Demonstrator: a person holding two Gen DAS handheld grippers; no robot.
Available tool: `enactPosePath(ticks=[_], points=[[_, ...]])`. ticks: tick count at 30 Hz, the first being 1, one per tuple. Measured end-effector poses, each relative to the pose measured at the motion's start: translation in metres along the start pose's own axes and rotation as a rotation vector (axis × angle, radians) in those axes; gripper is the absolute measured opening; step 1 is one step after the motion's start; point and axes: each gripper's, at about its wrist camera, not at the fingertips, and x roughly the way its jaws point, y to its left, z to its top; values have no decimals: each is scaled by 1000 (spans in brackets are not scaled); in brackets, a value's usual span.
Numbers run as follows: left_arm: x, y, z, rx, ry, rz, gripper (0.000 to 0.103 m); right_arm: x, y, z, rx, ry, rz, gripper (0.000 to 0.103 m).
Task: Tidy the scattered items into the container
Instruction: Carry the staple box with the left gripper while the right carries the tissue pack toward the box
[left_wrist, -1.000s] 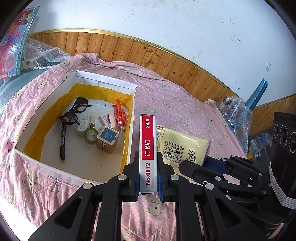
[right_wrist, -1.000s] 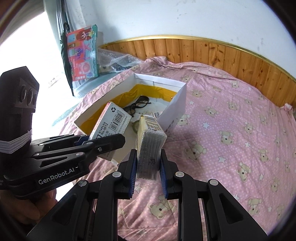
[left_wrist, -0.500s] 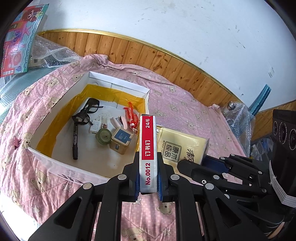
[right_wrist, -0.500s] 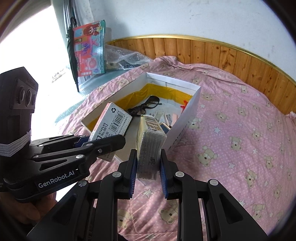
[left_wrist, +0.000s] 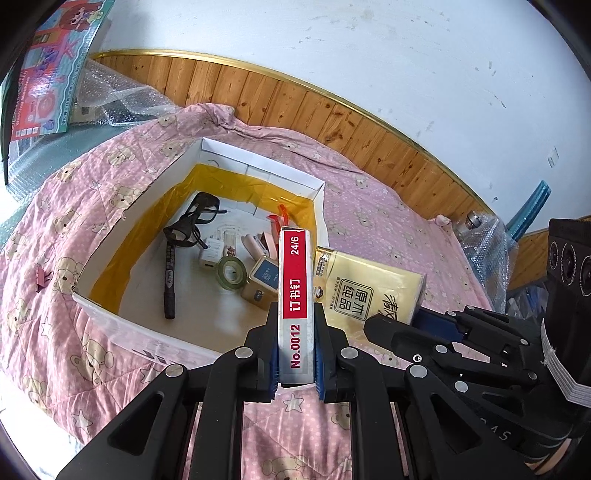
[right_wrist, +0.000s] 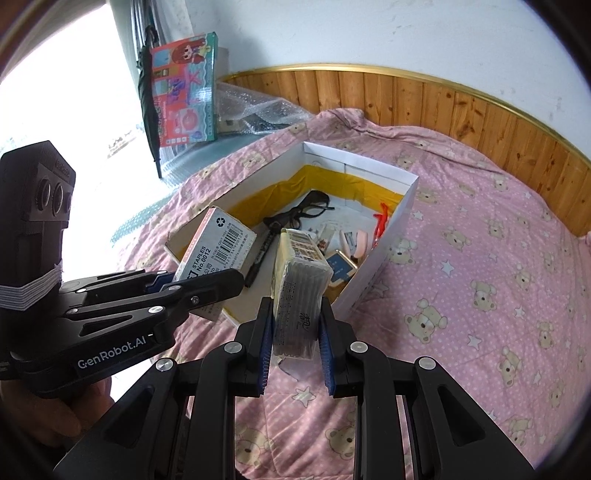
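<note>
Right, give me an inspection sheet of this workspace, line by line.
Surface: pink bear-print quilt over a bed.
Job's things: white box with a yellow lining, holding glasses, a black marker, a green tape roll, a small tin and other small items; staple box and tissue pack held over its near end.
Clutter: pink binder clip on the quilt outside the box.
Grippers: left gripper shut on the staple box; right gripper shut on the tissue pack.
Cables: nothing seen.
Surroundings: wood-panelled wall, bubble wrap, colourful toy package, folded black umbrella.
</note>
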Motion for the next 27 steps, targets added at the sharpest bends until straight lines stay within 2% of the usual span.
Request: enactPosePath(ticks=[27], points=[[17, 39, 22, -67, 21, 50, 15, 40, -2, 24, 4, 34, 38, 24]])
